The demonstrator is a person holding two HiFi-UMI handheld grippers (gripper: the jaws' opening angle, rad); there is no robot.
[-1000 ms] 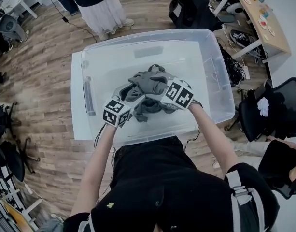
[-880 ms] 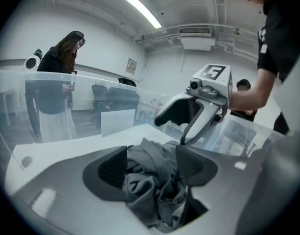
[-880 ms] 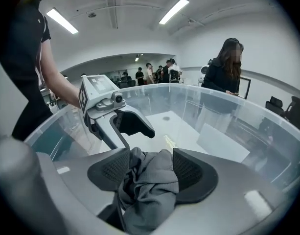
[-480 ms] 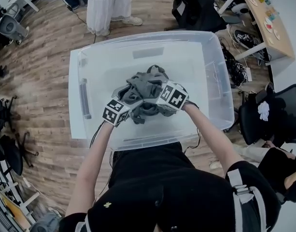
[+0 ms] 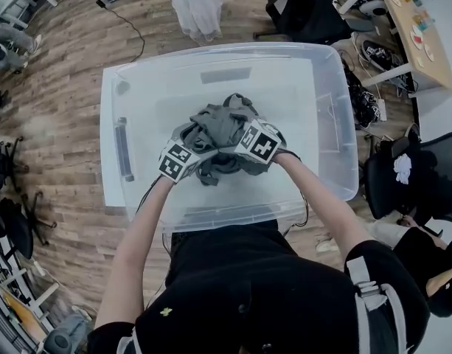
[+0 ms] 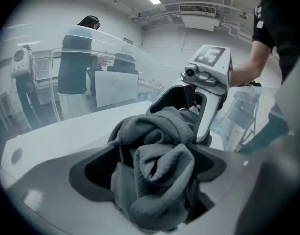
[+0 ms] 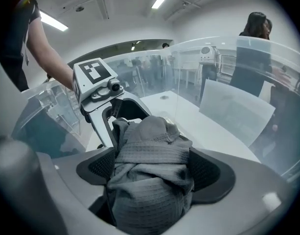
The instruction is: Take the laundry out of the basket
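Head view: wood floor (image 5: 56, 116) lay left of the clear basket (image 5: 110, 153). Left gripper (image 5: 200, 145) and right gripper (image 5: 233, 148), jaws just opened wide, straddled grey laundry (image 5: 220, 122) bunched mid-basket; bare bottom surrounded it. A chair (image 5: 425, 175) stood right.

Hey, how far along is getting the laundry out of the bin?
Done: nothing; the grey laundry sits inside the clear bin. In hand: left gripper and right gripper are down in the pile, jaws just opened wide, cloth between them, not clamped. Left: close on it and lift it out.
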